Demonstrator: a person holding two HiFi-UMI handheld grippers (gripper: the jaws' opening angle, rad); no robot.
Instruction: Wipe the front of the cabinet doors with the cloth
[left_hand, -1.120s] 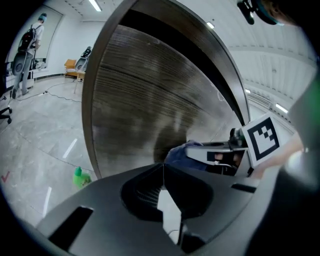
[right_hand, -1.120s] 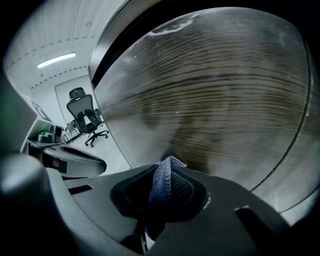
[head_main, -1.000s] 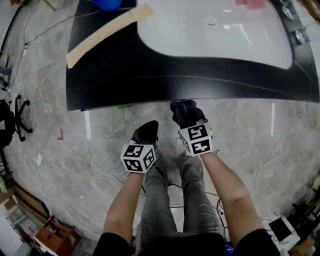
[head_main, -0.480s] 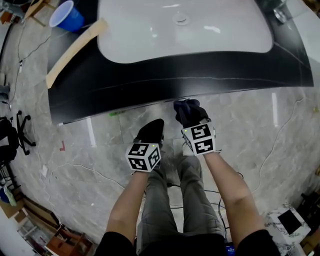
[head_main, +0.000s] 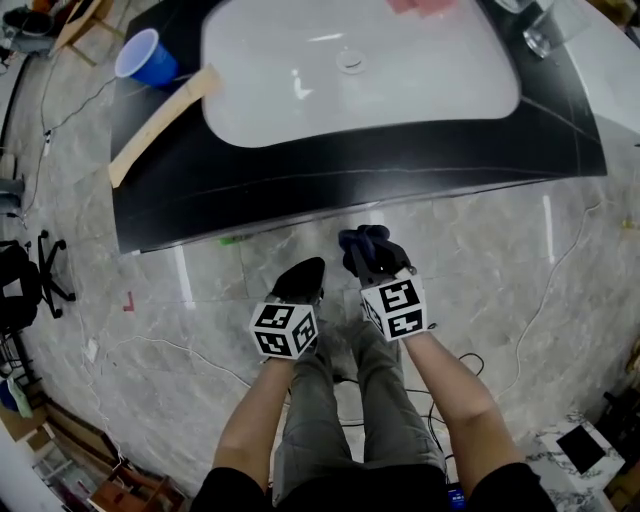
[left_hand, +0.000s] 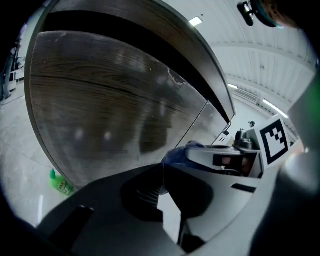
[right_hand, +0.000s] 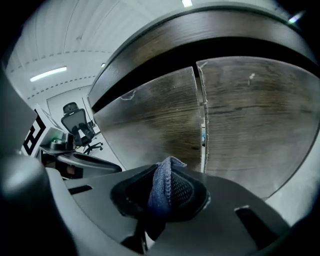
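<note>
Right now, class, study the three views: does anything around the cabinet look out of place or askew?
Two things. A wooden plank lies slantwise across the left corner of the black counter, beside a blue cup. A green bottle sits on the floor beside the cabinet doors, which look smudged.

Blue cloth (right_hand: 161, 187), brown wood-grain cabinet doors (right_hand: 240, 115)

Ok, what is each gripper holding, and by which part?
Right gripper pinches the blue cloth at a bunched fold, its tip poking past the jaws. Left gripper is shut on nothing.
</note>
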